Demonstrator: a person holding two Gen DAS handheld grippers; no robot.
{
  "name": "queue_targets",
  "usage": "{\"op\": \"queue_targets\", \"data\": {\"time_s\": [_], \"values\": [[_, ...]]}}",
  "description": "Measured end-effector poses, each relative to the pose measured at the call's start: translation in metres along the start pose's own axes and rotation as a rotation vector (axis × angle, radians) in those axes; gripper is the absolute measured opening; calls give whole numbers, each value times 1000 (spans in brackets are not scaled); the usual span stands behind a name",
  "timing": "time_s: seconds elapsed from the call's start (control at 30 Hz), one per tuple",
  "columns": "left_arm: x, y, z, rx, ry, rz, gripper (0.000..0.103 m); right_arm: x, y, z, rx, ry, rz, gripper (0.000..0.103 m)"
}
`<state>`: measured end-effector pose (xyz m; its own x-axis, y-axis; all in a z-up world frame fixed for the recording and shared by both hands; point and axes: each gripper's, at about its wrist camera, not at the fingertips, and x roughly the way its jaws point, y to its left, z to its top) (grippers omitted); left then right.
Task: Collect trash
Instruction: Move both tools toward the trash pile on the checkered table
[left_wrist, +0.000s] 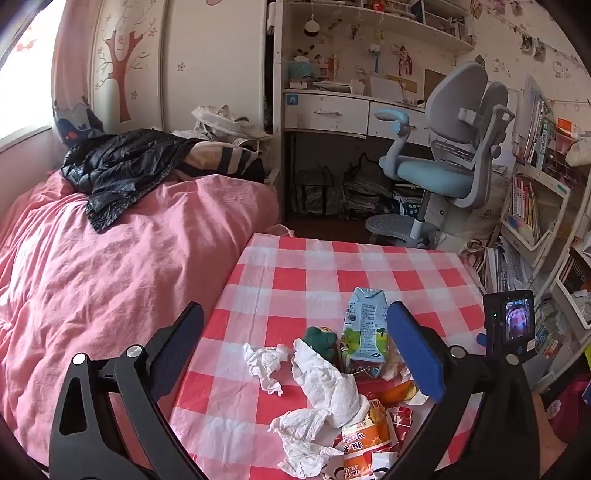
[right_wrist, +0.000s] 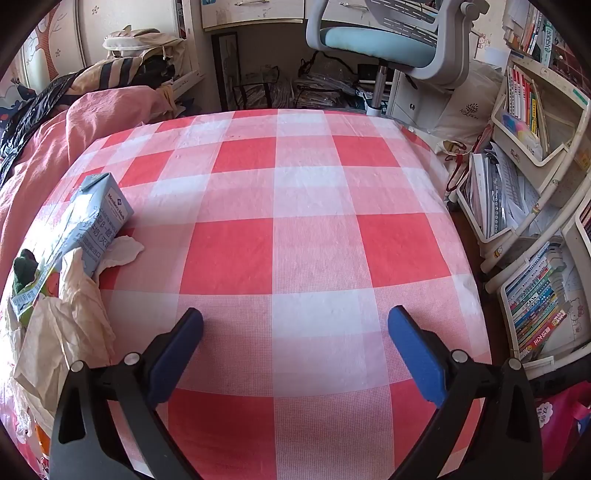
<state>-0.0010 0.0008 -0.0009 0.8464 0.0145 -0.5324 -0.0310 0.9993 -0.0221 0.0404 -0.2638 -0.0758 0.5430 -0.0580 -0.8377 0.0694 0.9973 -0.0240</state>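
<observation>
The left gripper (left_wrist: 295, 347) is hanging spread wide and empty above the trash heaped at the table's (left_wrist: 417, 269) near edge: crumpled tissues (left_wrist: 325, 384), an orange wrapper (left_wrist: 364, 439), then the milk carton (left_wrist: 365, 328). The right gripper (right_wrist: 295, 350) is gaping over bare cloth. Risk: loose tissues are likely slipping out of a wide pinch.

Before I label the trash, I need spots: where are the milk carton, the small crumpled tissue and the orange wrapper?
milk carton (left_wrist: 365, 325): left wrist view, printed front face.
small crumpled tissue (left_wrist: 265, 363): left wrist view, middle of the wad.
orange wrapper (left_wrist: 364, 441): left wrist view, printed panel.
</observation>
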Motion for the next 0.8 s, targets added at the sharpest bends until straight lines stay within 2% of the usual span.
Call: {"op": "queue_targets", "data": {"time_s": [0.1, 0.13, 0.2, 0.27, 0.37, 0.47, 0.5, 0.53, 0.67, 0.8], "values": [[0, -10, 1, 49, 4, 12, 96, 2, 2, 1, 20, -5, -4, 97], [5, -13, 4, 52, 29, -1, 96, 2, 1, 2, 23, 0, 5, 97], [5, -8, 7, 16, 29, -26, 96, 3, -1, 5, -6, 34, 25, 97], [11, -11, 6, 8, 41, -23, 96, 0, -9, 7, -2, 43, -10, 97], [13, -4, 6, -21, 55, -34, 96, -27, -19, 12, 5, -48, -108, 97], [12, 2, 6, -39, 60, -17, 96, -71, -20, 12, -20, -189, -127, 97], [11, 4, 5, -45, 60, -7, 96, -78, -16, 10, -25, -216, -117, 97], [10, 8, 5, -53, 61, 4, 96, -96, -14, 5, -22, -265, -66, 97], [7, 32, 3, -119, 74, 47, 96, -136, -3, -2, -18, -344, 121, 97], [7, 58, -6, -233, 109, 44, 96, -160, 17, -15, -83, -402, 159, 97]]}}
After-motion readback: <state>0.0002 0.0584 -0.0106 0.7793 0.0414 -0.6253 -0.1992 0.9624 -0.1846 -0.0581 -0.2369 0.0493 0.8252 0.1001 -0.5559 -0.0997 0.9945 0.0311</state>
